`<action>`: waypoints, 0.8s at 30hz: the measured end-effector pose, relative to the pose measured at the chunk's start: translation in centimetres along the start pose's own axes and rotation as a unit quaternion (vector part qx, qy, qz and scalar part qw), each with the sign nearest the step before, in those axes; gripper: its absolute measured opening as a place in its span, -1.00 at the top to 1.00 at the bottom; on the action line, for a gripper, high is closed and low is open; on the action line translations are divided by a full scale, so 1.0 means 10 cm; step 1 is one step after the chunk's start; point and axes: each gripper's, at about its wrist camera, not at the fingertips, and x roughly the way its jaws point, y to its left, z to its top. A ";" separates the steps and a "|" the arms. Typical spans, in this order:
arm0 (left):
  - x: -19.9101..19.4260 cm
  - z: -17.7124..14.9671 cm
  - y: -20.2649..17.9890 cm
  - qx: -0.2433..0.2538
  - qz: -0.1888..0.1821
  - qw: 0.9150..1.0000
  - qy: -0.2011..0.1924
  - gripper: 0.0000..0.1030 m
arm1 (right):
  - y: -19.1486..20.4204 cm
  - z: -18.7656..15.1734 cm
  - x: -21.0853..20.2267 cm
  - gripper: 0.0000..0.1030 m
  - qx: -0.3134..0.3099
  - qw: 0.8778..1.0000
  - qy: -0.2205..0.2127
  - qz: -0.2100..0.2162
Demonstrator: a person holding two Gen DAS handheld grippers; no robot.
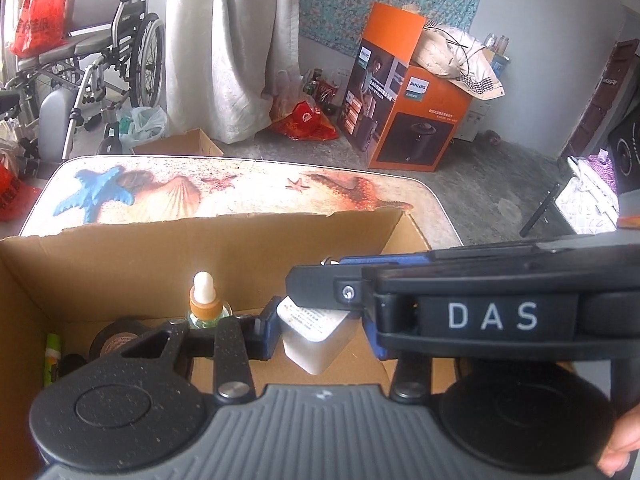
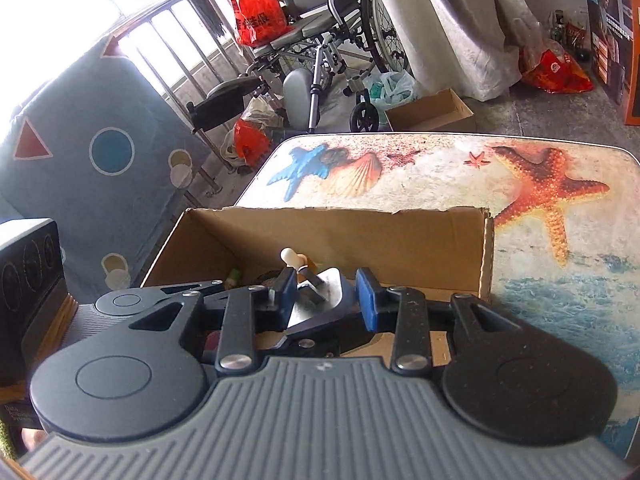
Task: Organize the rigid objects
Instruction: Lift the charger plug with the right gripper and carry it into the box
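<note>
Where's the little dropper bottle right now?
In the left wrist view, the dropper bottle stands upright inside the cardboard box, near its back wall, between a dark tape roll and a white container.

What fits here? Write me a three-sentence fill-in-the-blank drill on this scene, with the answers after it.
1. The dropper bottle stands upright inside the cardboard ___.
2. The starfish printed at the left end of the table is ___.
3. The left gripper has its jaws clamped on a ___ container.

Missing words: box; blue; white
</note>
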 end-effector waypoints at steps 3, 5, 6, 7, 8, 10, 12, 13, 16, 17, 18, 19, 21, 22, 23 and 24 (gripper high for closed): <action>0.12 0.04 0.01 0.000 0.002 1.000 0.008 0.15 | -0.05 0.05 0.14 0.37 -0.013 1.000 0.007 -0.009; 0.18 0.07 0.02 -0.002 0.001 1.000 0.013 0.15 | -0.07 0.07 0.19 0.36 -0.020 1.000 0.012 -0.015; 0.21 0.07 0.03 -0.004 0.000 1.000 0.016 0.15 | -0.08 0.08 0.22 0.36 -0.023 0.999 0.015 -0.017; 0.23 0.07 0.03 -0.006 0.001 1.000 0.017 0.15 | -0.09 0.08 0.25 0.36 -0.026 0.999 0.017 -0.020; 0.25 0.08 0.03 -0.007 0.001 1.000 0.017 0.15 | -0.08 0.08 0.26 0.38 -0.032 0.999 0.018 -0.023; 0.29 0.09 0.03 -0.007 -0.003 1.000 0.023 0.21 | -0.06 0.09 0.29 0.39 -0.045 0.998 0.018 -0.032; 0.33 0.10 0.03 -0.015 -0.019 0.999 0.028 0.32 | -0.06 0.10 0.31 0.39 -0.045 0.998 0.020 -0.032; 0.34 0.11 0.03 -0.017 -0.020 0.999 0.028 0.32 | -0.07 0.11 0.32 0.39 -0.043 0.998 0.020 -0.032; 0.34 0.12 0.02 -0.020 -0.020 0.999 0.026 0.32 | -0.08 0.12 0.32 0.40 -0.040 0.999 0.019 -0.032; 0.34 0.11 0.02 -0.021 -0.020 0.999 0.026 0.31 | -0.08 0.12 0.32 0.40 -0.041 0.998 0.018 -0.033; 0.34 0.12 0.02 -0.020 -0.020 0.999 0.026 0.31 | -0.08 0.12 0.32 0.40 -0.041 0.998 0.018 -0.034; 0.33 0.11 0.01 -0.018 -0.020 0.999 0.025 0.28 | -0.07 0.12 0.32 0.40 -0.043 0.998 0.018 -0.035; 0.31 0.10 0.00 -0.017 -0.021 0.999 0.023 0.22 | -0.06 0.11 0.32 0.39 -0.044 0.998 0.018 -0.035; 0.29 0.10 0.00 -0.017 -0.022 0.999 0.021 0.17 | -0.06 0.10 0.31 0.39 -0.044 0.998 0.018 -0.035; 0.27 0.09 -0.01 -0.016 -0.022 0.999 0.019 0.15 | -0.05 0.09 0.30 0.39 -0.043 0.998 0.016 -0.034; 0.25 0.09 -0.01 -0.015 -0.021 1.000 0.017 0.09 | -0.04 0.09 0.28 0.39 -0.042 0.998 0.015 -0.034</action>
